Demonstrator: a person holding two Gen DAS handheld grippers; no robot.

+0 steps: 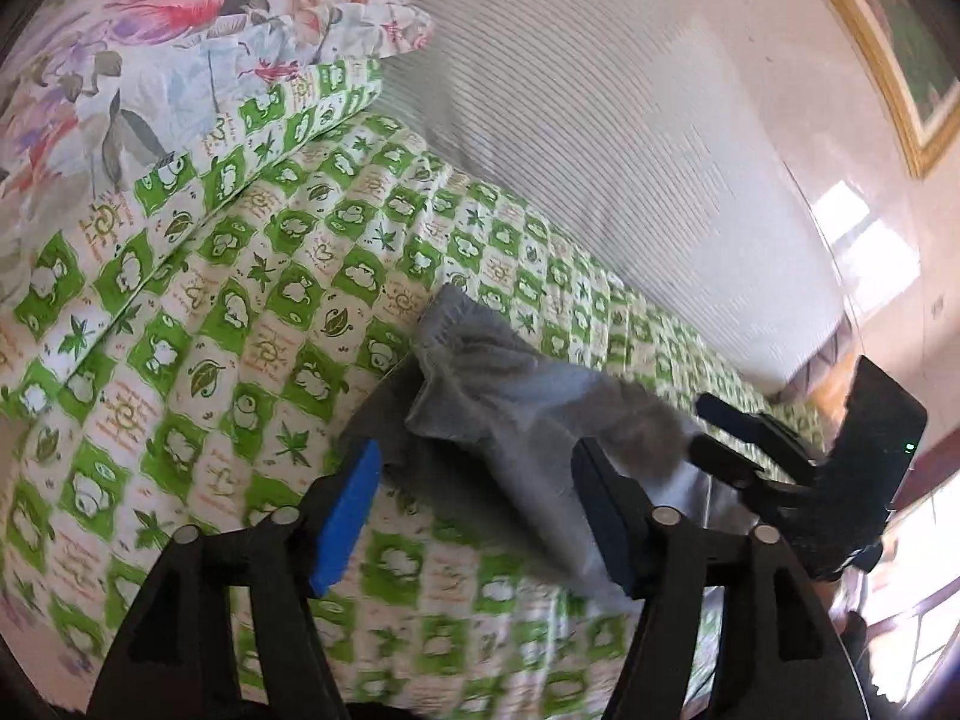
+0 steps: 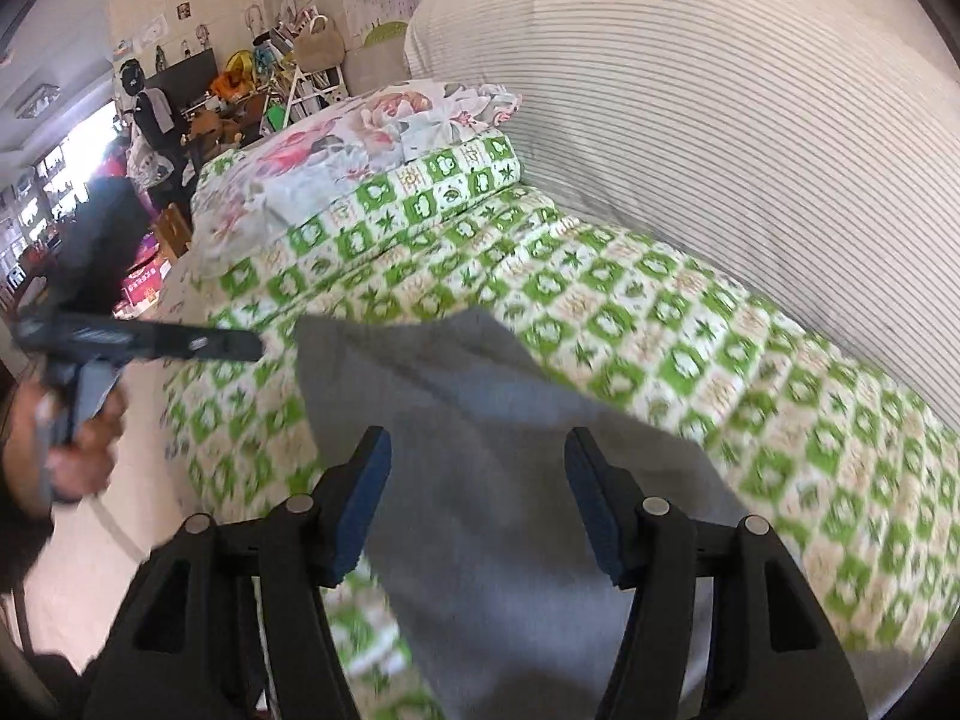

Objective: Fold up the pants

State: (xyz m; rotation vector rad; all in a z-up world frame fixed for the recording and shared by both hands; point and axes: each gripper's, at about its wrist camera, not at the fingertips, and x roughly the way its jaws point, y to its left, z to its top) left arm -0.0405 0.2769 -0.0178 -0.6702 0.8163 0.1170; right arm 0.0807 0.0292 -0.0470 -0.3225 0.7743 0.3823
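Note:
Grey pants (image 1: 498, 402) lie bunched on a green-and-white patterned bedspread (image 1: 198, 312). In the right wrist view the pants (image 2: 480, 420) spread as a wide grey panel toward the camera. My left gripper (image 1: 480, 504) is open, its blue-padded fingers wide apart just above the near end of the pants. My right gripper (image 2: 477, 498) is open over the grey cloth, holding nothing. The right gripper also shows in the left wrist view (image 1: 732, 438) at the pants' right end. The left gripper shows in the right wrist view (image 2: 180, 342), held in a hand off the bed's left edge.
A floral pillow (image 1: 180, 30) rests on a folded green quilt (image 1: 264, 138) at the head of the bed. A striped white mattress (image 2: 720, 120) stands against the far side. Cluttered shelves and furniture (image 2: 240, 84) sit beyond the bed.

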